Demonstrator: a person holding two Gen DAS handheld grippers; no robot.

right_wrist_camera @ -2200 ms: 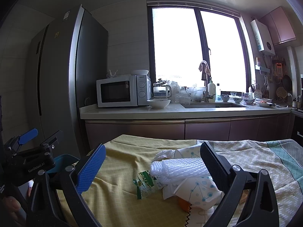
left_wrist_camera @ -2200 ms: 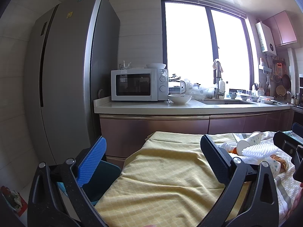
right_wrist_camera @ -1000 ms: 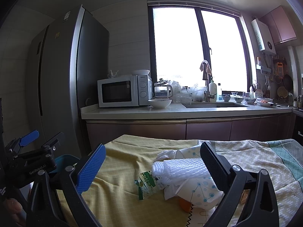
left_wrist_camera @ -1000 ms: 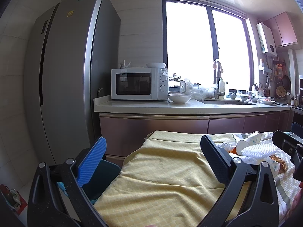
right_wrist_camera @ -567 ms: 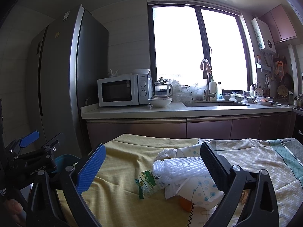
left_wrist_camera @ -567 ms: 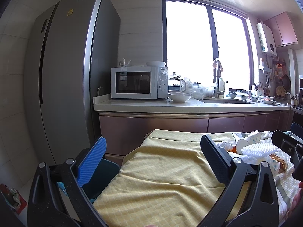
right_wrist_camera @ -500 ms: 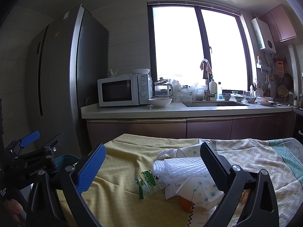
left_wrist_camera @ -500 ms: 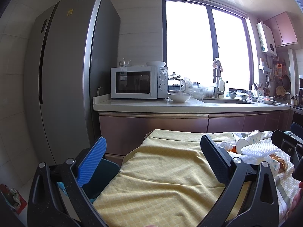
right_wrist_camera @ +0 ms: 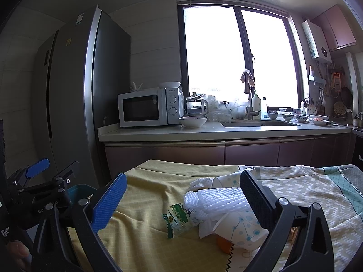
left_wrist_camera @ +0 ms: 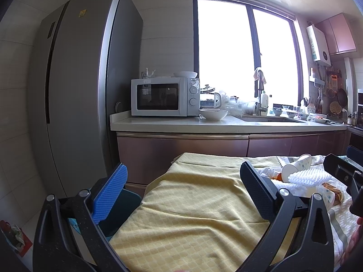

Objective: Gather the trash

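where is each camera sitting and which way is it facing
Left wrist: on the left gripper, open over bare yellow cloth, facing the kitchen counter.
Right wrist: on the right gripper, open above the trash pile; left gripper at its left edge.
Shared: microwave, window, foam sheet.

Yellow checked tablecloth (right_wrist_camera: pixel 145 222), white dotted paper cup (right_wrist_camera: pixel 240 229), possibly teal bin (left_wrist_camera: pixel 123 206)

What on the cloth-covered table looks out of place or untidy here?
A heap of litter on the yellow cloth: two dotted paper cups tipped on their sides, a white foam net lying over them, a torn green wrapper beside it, and something orange underneath. Both grippers are open and empty.
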